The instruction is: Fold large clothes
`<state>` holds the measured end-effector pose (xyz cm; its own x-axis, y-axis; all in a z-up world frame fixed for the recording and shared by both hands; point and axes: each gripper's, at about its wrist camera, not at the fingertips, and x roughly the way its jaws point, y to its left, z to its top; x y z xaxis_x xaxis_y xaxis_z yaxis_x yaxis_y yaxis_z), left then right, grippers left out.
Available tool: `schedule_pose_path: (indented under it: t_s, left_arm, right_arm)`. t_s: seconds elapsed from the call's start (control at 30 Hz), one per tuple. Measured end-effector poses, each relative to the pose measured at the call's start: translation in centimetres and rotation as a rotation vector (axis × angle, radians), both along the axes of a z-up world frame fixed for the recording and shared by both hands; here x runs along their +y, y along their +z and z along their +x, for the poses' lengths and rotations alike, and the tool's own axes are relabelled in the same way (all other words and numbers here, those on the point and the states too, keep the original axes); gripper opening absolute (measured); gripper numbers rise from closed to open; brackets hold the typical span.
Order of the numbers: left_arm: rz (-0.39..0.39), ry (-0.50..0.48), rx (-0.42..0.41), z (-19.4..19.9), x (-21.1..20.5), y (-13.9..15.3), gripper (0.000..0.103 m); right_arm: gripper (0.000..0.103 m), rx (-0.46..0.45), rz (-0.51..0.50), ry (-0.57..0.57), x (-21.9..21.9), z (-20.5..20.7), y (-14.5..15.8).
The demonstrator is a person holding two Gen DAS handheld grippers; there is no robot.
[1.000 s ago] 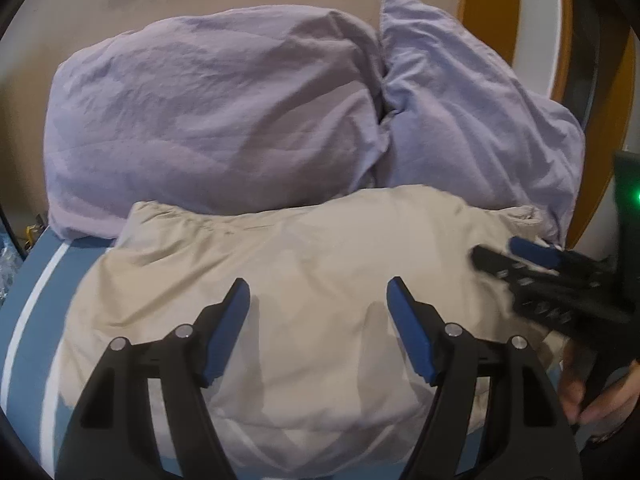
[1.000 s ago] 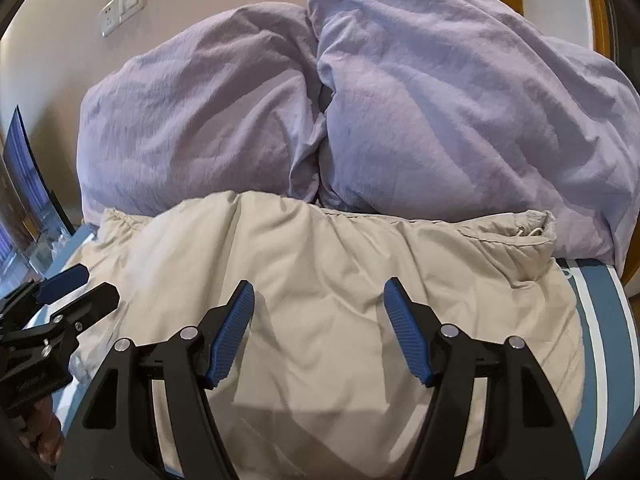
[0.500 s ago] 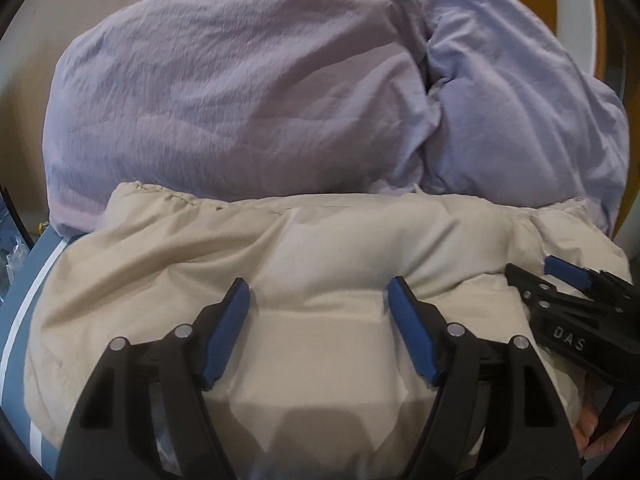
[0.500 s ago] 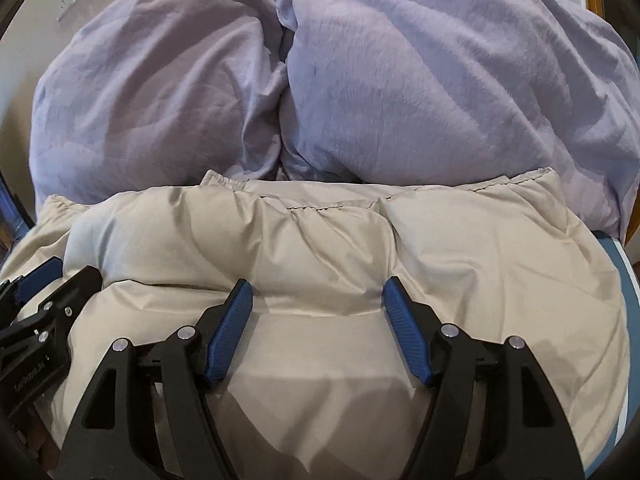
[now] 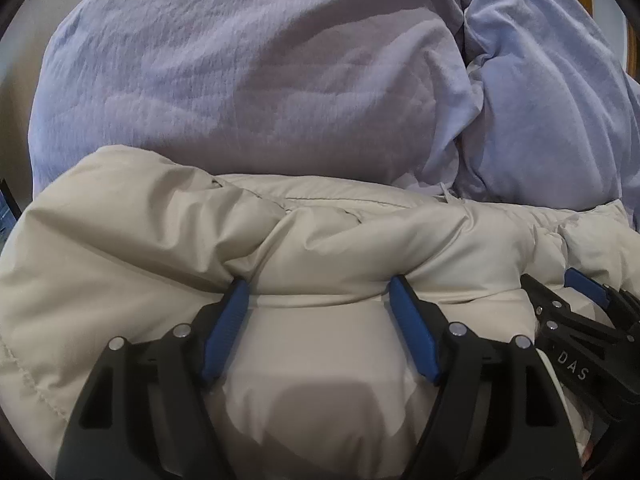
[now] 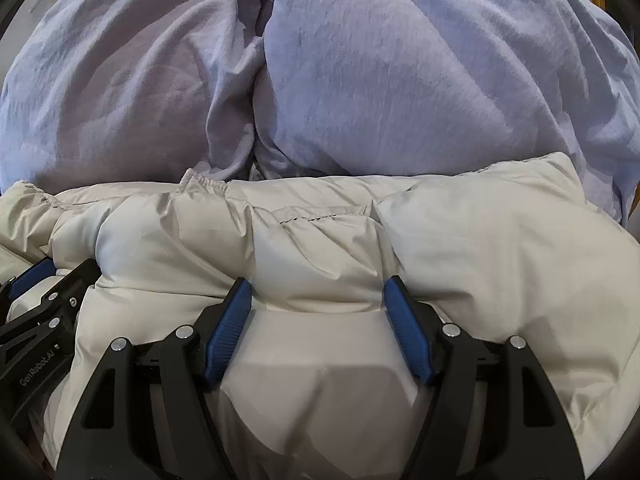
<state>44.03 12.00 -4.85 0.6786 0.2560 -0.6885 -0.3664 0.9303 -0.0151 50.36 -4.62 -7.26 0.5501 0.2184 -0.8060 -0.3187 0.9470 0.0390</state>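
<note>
Beige padded jacket (image 5: pixel 320 248) lies bunched against the lavender pillows (image 5: pixel 248 72). Left gripper (image 5: pixel 320 292) and right gripper (image 6: pixel 318 290), side by side, jaws spread wide, tips pressed into the jacket's ridge, nothing clamped; likely flattening its puffy fold.

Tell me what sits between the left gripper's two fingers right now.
A puffy fold of the beige jacket fills the gap of the left gripper; its blue fingertips press into the fabric on either side, jaws open. This shows in the left wrist view.
</note>
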Motion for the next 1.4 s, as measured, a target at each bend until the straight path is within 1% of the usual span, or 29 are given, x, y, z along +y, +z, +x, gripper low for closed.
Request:
schedule_pose_path:
  t_s: [0.2,0.27,0.3,0.4,0.53,0.6,0.7,0.73,0.8,0.83,0.9,0.93,1.13,1.27,1.33,1.4]
  left_arm:
    - [0.004,0.001,0.006,-0.1,-0.4,0.0,0.074]
    - [-0.003,0.000,0.024,-0.7,-0.3,0.6,0.074]
    - [-0.001,-0.004,0.021,-1.2,-0.3,1.0,0.074]
    - [0.022,-0.012,-0.015,-2.5,-0.7,2.5,0.074]
    - [0.024,-0.025,-0.029,-2.3,-1.7,3.8,0.074]
    - [0.034,-0.012,-0.030,-1.9,-1.8,3.9,0.074]
    - [0.041,0.025,-0.004,-0.7,-1.3,2.9,0.074]
    - [0.036,0.040,0.006,-0.3,-0.8,2.3,0.076]
    - [0.011,0.044,0.003,0.2,-0.1,1.4,0.077]
    - [0.004,0.041,-0.003,0.2,0.0,1.3,0.077]
    - [0.019,0.038,0.006,0.7,-0.1,1.1,0.078]
    - [0.023,0.038,0.011,1.0,0.0,1.0,0.078]
    - [0.011,0.038,0.027,3.3,0.1,-0.1,0.079]
    - [0.033,0.048,0.036,3.9,-0.1,-0.3,0.079]
    - [0.031,0.045,0.043,3.8,-0.4,0.0,0.079]
    - [0.035,0.035,0.024,2.7,-0.2,1.1,0.079]
  right_arm:
    - [0.070,0.010,0.009,0.003,0.1,-0.4,0.3]
    - [0.070,0.015,0.021,-0.001,-0.4,-0.7,1.1]
    - [0.070,0.004,0.043,0.002,-0.6,-1.2,1.9]
    - [0.070,-0.044,0.103,0.021,-0.7,-2.1,4.1]
    - [0.070,-0.064,0.106,0.037,0.6,-2.3,5.3]
    - [0.069,-0.065,0.086,0.022,1.0,-2.0,5.0]
    - [0.069,-0.022,0.054,-0.005,1.1,-0.9,3.4]
    - [0.069,-0.011,0.044,-0.018,1.1,-0.5,2.6]
    - [0.071,0.010,0.061,-0.031,0.5,-0.1,1.6]
    - [0.071,0.027,0.086,-0.038,0.2,0.2,1.2]
    - [0.071,0.030,0.080,-0.043,0.2,0.5,1.0]
    - [0.072,0.024,0.059,-0.044,0.5,0.6,0.8]
    - [0.072,0.026,0.043,-0.062,0.4,0.6,0.0]
    - [0.072,0.041,0.034,-0.056,0.9,0.5,0.2]
    - [0.072,0.054,0.042,-0.041,0.2,0.2,1.1]
    - [0.072,0.047,0.057,-0.036,-0.6,0.0,2.3]
